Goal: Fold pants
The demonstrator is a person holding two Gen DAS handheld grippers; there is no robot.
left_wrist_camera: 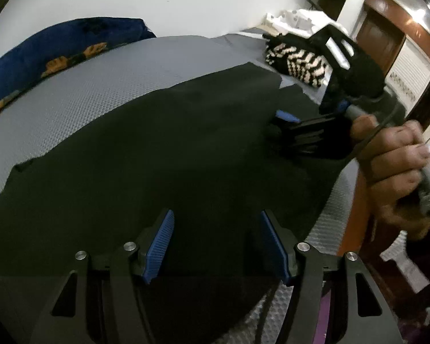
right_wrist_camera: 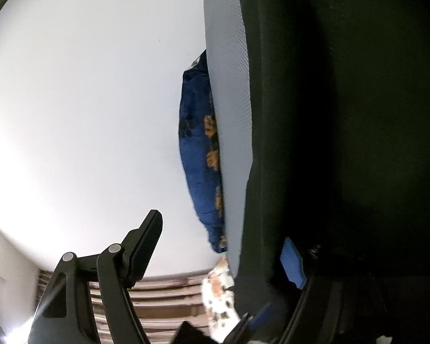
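Observation:
Black pants (left_wrist_camera: pixel 157 149) lie spread flat across a grey mattress (left_wrist_camera: pixel 94 91). My left gripper (left_wrist_camera: pixel 217 215) hovers over their near part, its blue pads wide apart with only flat cloth under the gap, so it is open. A hand (left_wrist_camera: pixel 392 160) holds my right gripper (left_wrist_camera: pixel 278 126) low over the right side of the pants, one blue pad showing. In the right wrist view, which is rolled on its side, my right gripper (right_wrist_camera: pixel 220 229) stands open. One of its fingers (right_wrist_camera: pixel 292 261) lies against the black pants (right_wrist_camera: pixel 344 114), and the other is in free air.
A blue blanket with orange print (left_wrist_camera: pixel 43 54) lies along the far left of the mattress by the white wall. A black-and-white zigzag cloth (left_wrist_camera: pixel 295 63) and white items (left_wrist_camera: pixel 298 20) sit at the far right corner. The mattress edge (left_wrist_camera: pixel 329 215) drops off at right, near wooden doors.

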